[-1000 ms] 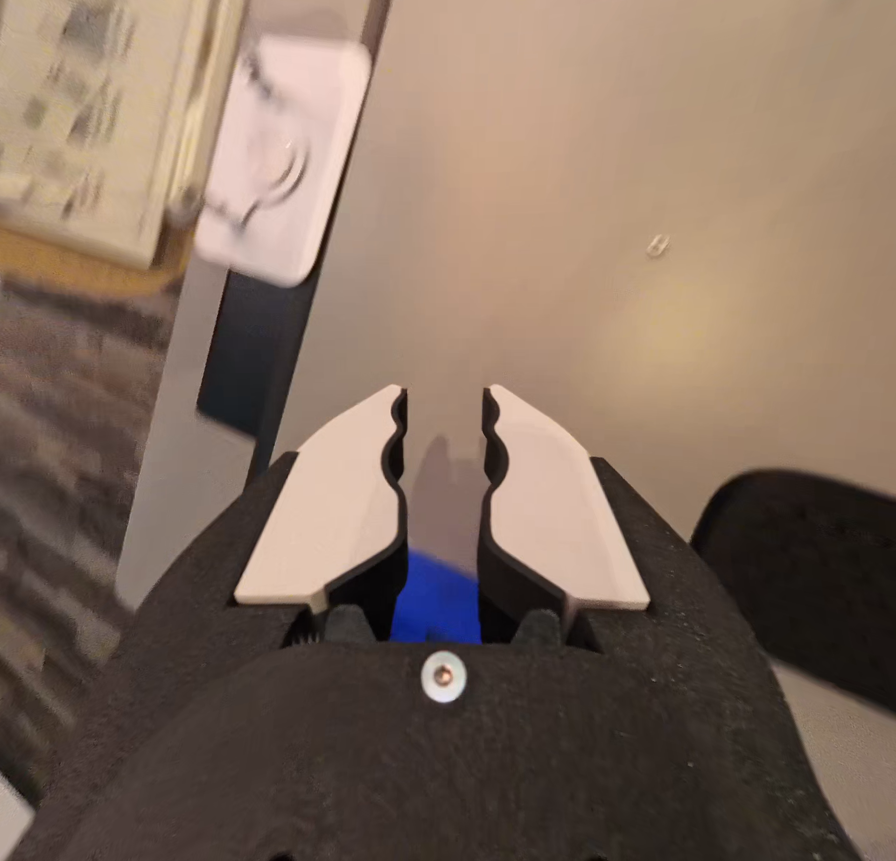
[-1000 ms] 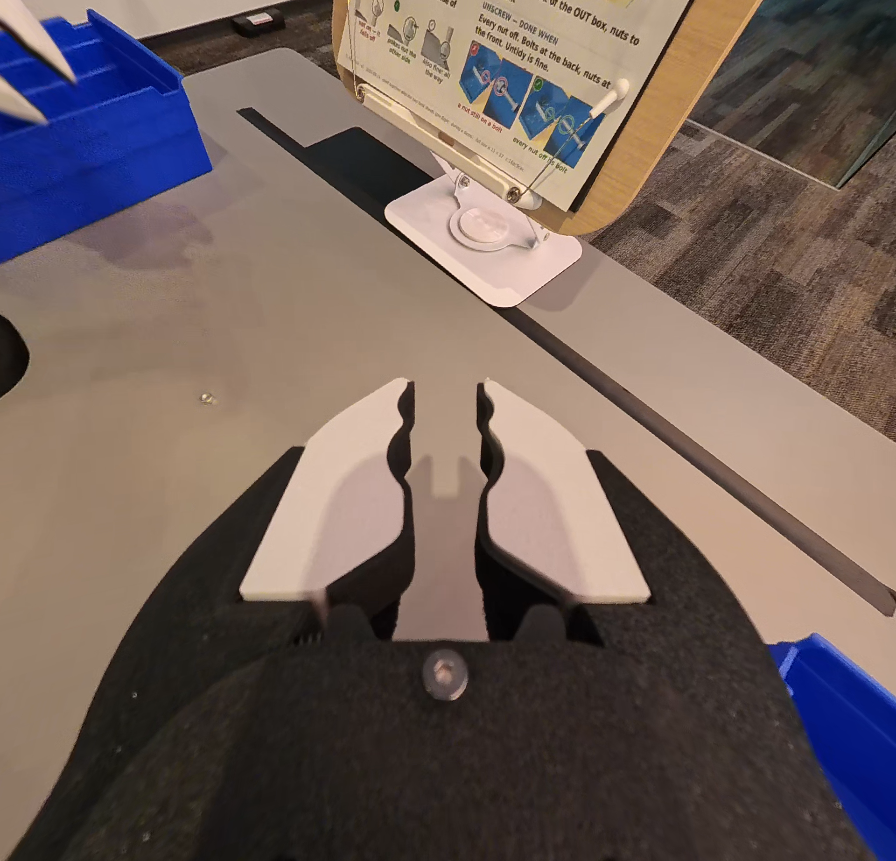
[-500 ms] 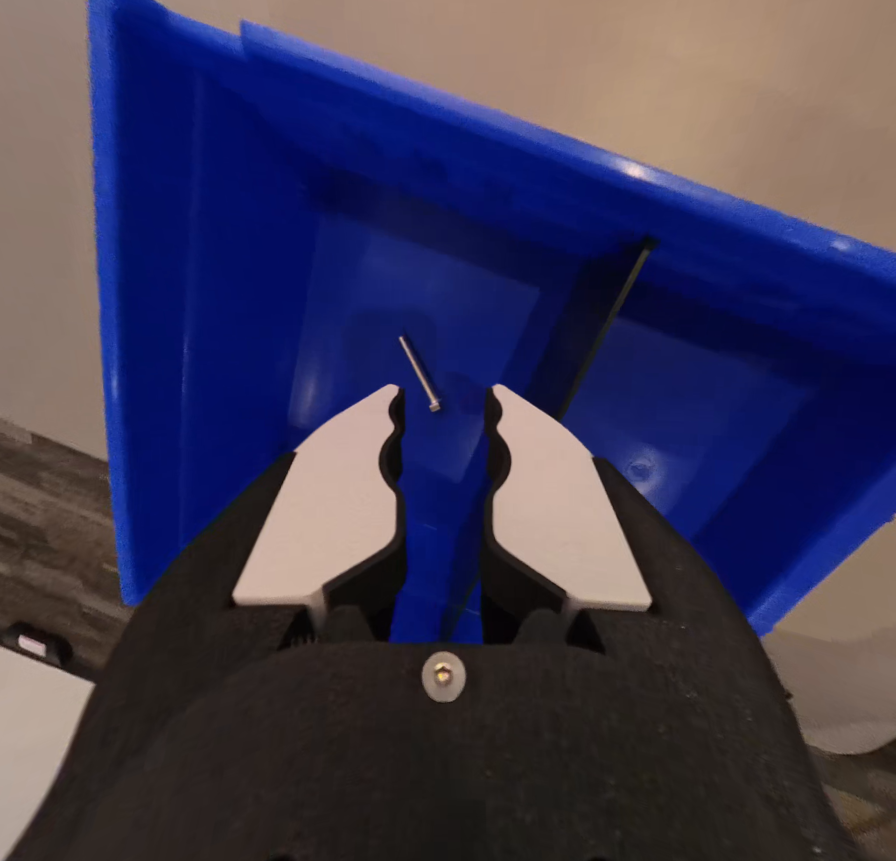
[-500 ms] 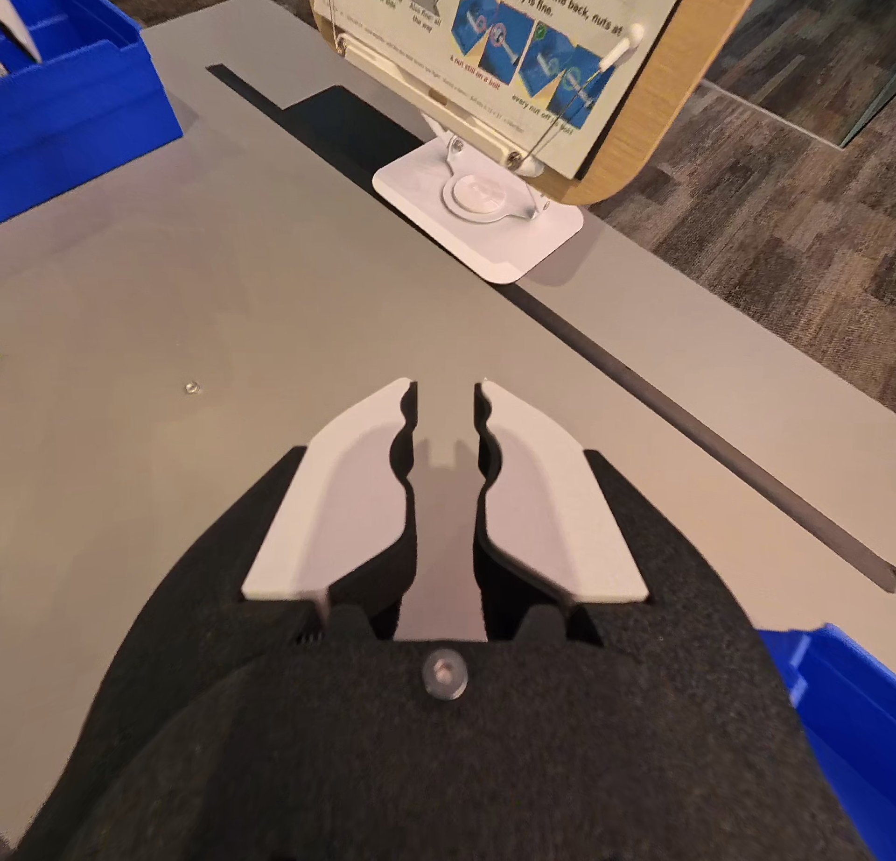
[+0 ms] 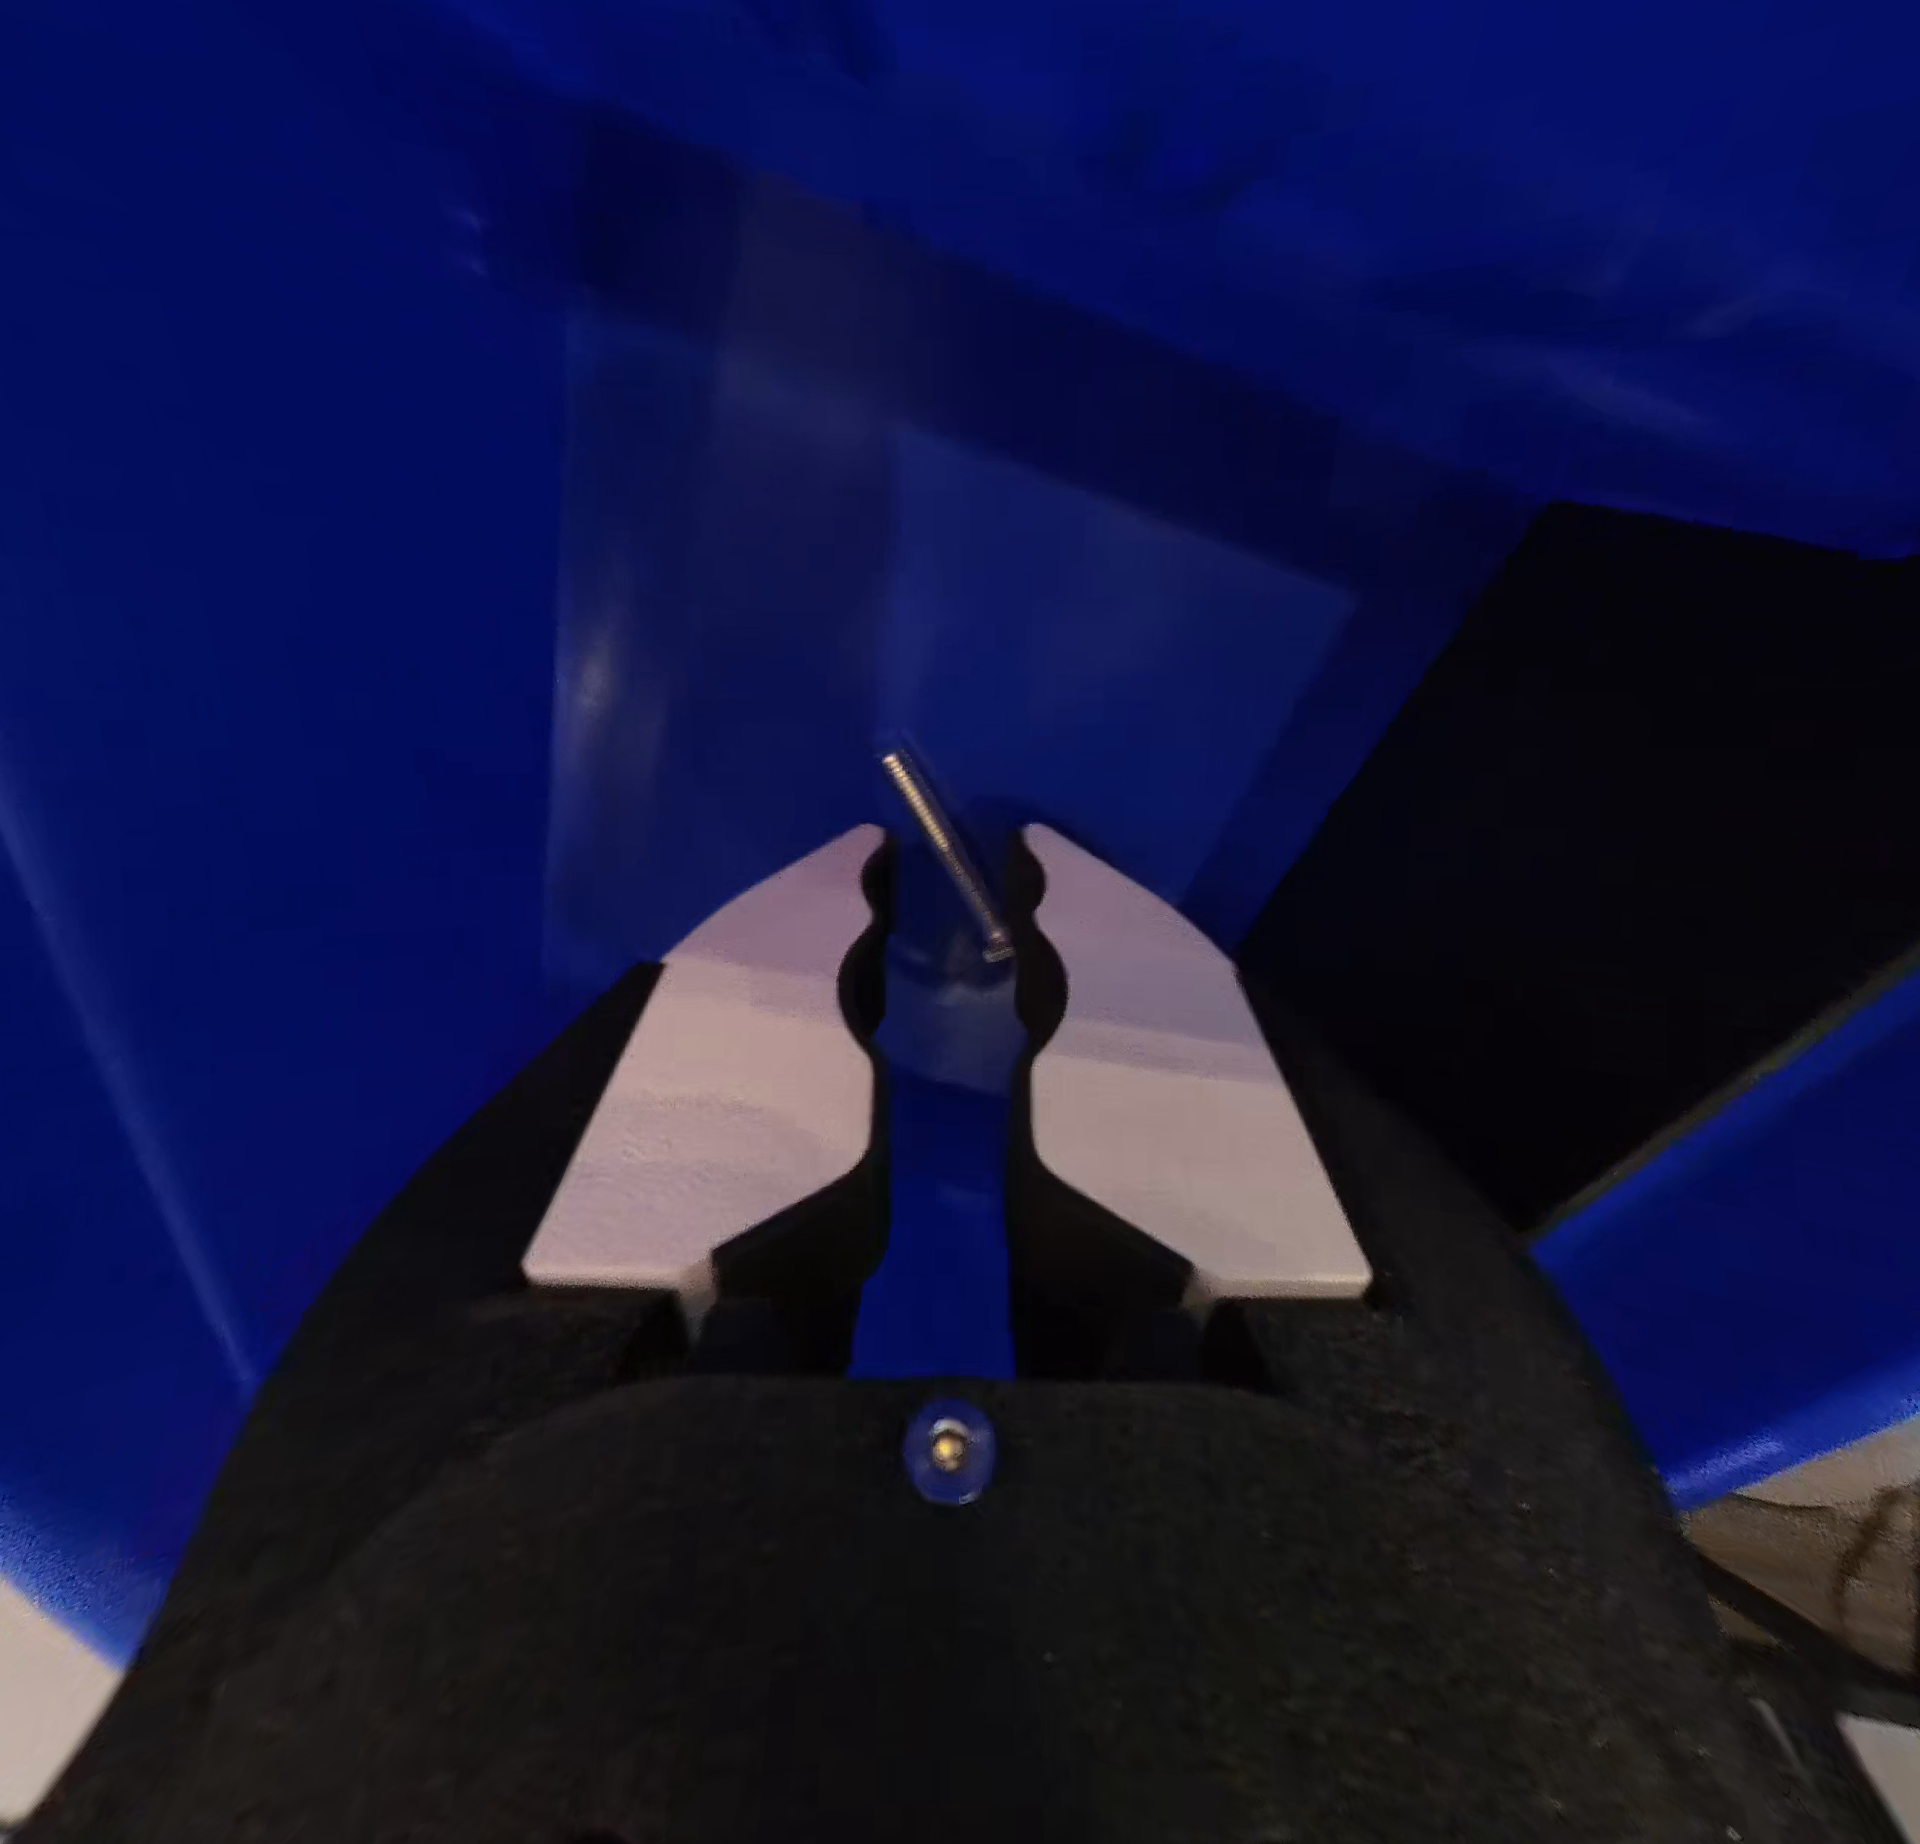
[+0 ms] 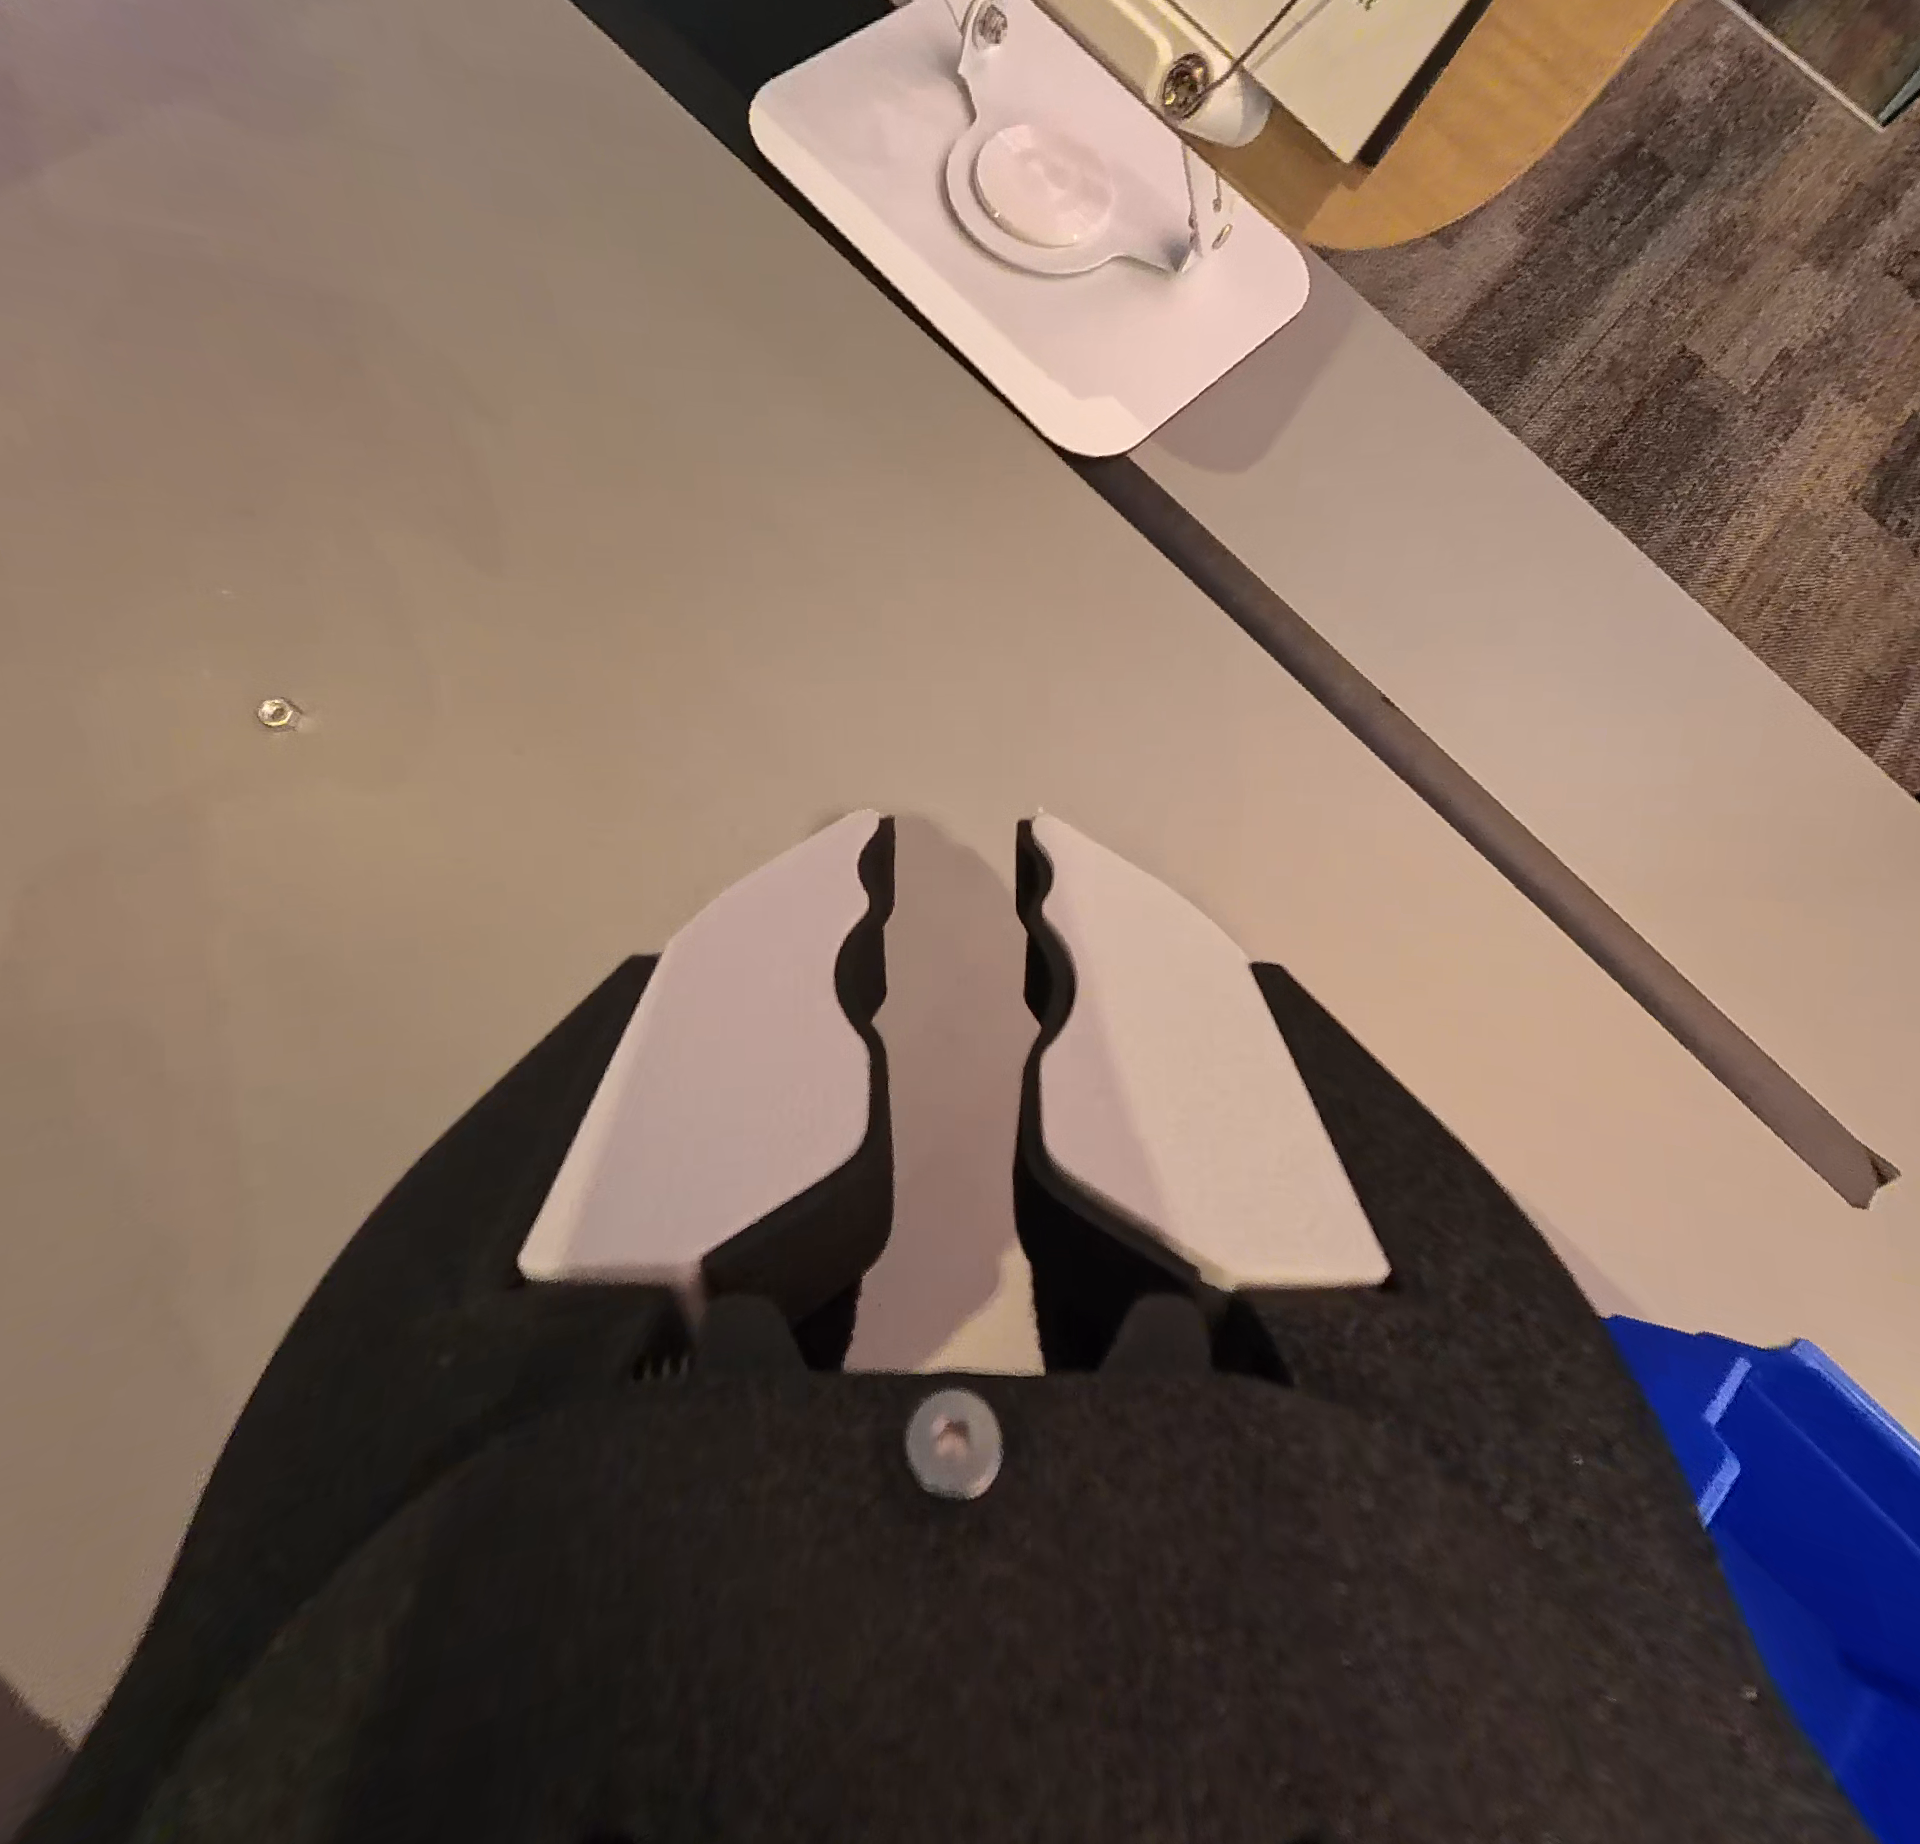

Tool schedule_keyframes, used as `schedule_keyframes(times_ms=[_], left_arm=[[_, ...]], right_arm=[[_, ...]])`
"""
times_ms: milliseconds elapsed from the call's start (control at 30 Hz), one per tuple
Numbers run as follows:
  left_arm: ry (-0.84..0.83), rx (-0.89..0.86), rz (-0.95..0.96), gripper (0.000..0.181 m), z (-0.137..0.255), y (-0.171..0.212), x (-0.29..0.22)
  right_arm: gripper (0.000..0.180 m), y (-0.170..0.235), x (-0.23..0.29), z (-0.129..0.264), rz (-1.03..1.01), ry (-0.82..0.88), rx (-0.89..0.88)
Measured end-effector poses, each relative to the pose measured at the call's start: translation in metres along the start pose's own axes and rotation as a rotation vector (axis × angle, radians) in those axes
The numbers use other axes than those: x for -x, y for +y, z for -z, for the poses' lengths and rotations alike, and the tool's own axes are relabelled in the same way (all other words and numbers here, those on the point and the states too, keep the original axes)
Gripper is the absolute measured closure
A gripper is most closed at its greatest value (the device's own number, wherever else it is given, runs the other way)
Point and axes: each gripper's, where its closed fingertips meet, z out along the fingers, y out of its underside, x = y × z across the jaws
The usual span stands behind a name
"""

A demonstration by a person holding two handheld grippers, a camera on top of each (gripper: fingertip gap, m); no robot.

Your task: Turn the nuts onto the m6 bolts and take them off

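In the left wrist view a thin silver bolt (image 5: 943,854) lies on the floor of a blue bin (image 5: 312,651). My left gripper (image 5: 954,833) is open inside the bin, and the bolt lies slanted in the gap between its white fingers (image 5: 748,1046), head end near the right one. In the right wrist view a small silver nut (image 6: 276,714) lies alone on the grey table (image 6: 520,444), to the left of my right gripper (image 6: 956,820). That gripper is open and empty, low over the table.
A black divider (image 5: 1558,859) splits the left bin to the right of the bolt. A white stand base (image 6: 1029,246) holding an instruction card stands ahead of the right gripper by a dark slot (image 6: 1455,786). A second blue bin's corner (image 6: 1818,1534) shows at lower right. The grippers' ends are close to 60 cm from one another.
My left gripper has swung from the table into the blue bin and dropped until the bolt lies between its fingers. My right gripper has moved forward and lower over the table.
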Motion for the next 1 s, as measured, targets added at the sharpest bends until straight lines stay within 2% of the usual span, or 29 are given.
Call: schedule_keyframes(times_ms=[67,167,267,333,400,500,567,633,733,833,933,1000], left_arm=[[0.026,-0.008,0.055,0.162,0.0,-0.001,-0.001],[0.072,-0.029,0.103,0.175,-0.001,-0.001,-0.004],[0.013,-0.084,0.161,0.175,0.004,0.0,0.008],[-0.072,-0.145,0.205,0.175,0.029,-0.001,0.021],[-0.132,-0.304,0.266,0.175,0.079,-0.017,0.028],[-0.175,-0.628,0.297,0.175,0.178,-0.074,0.013],[-0.185,-0.853,0.212,0.175,0.237,-0.129,-0.024],[-0.182,-1.024,0.115,0.175,0.273,-0.184,-0.071],[-0.139,-1.223,0.07,0.176,0.293,-0.256,-0.134],[-0.046,-1.339,0.074,0.176,0.289,-0.313,-0.181],[0.08,-1.396,0.057,0.176,0.279,-0.355,-0.216],[0.127,-1.433,0.039,0.176,0.277,-0.373,-0.231]], right_arm=[[0.158,0.001,0.003,-0.001,0.012,-0.011,0.011],[0.158,0.001,0.003,0.002,0.036,-0.009,0.012],[0.158,-0.002,0.006,0.007,0.051,-0.027,-0.012],[0.158,-0.006,0.006,0.014,0.055,-0.032,-0.038],[0.158,-0.011,0.006,0.021,0.063,-0.029,-0.073],[0.159,-0.031,0.018,0.029,0.072,-0.082,-0.172],[0.16,-0.053,0.038,0.035,0.09,-0.154,-0.278],[0.16,-0.077,0.067,0.044,0.132,-0.261,-0.401],[0.162,-0.105,0.109,0.067,0.194,-0.408,-0.579],[0.162,-0.122,0.13,0.094,0.177,-0.507,-0.721],[0.162,-0.127,0.131,0.106,0.125,-0.571,-0.792],[0.162,-0.124,0.128,0.1,0.1,-0.59,-0.776]])
